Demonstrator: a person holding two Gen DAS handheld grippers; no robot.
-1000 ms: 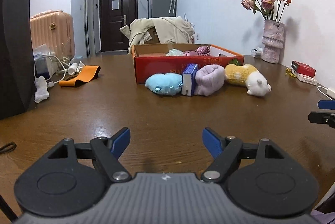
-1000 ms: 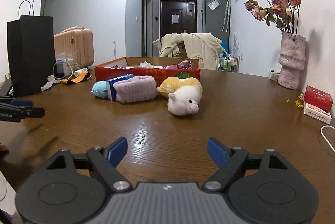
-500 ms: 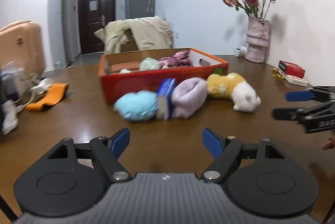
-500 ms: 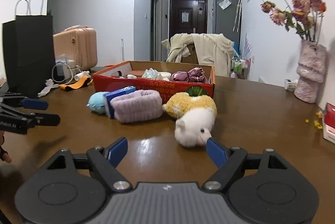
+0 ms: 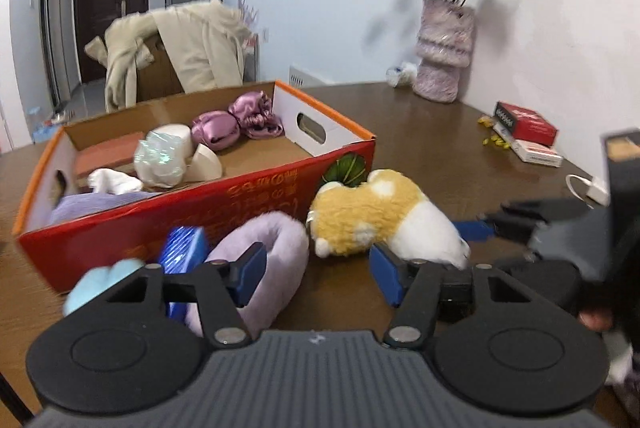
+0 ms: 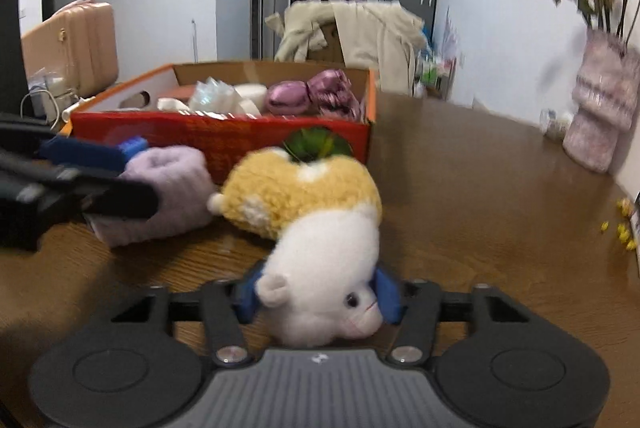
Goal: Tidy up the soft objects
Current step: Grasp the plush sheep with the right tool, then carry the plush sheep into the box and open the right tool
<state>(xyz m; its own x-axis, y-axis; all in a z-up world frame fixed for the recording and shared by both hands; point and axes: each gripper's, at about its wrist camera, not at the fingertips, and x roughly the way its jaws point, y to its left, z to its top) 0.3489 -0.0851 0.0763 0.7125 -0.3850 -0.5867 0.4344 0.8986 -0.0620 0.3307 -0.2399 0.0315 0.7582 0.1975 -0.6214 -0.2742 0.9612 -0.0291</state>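
Note:
A yellow and white plush animal lies on the table in front of the red cardboard box. My right gripper has its blue pads on either side of the plush's white head, touching it. The plush also shows in the left wrist view. My left gripper is open above the table, close to a lilac fluffy band, with a blue box and a light blue plush to its left. The red box holds purple satin scrunchies and white soft items.
A pink vase of dried roses stands at the back right by the wall. Red and white small boxes and yellow bits lie on the right. A chair draped with a beige coat stands behind the table. A pink suitcase is at left.
Both grippers moved forward to the soft objects. The right gripper's pads closed in around the plush animal's white head. The left gripper stayed open and came near the lilac band.

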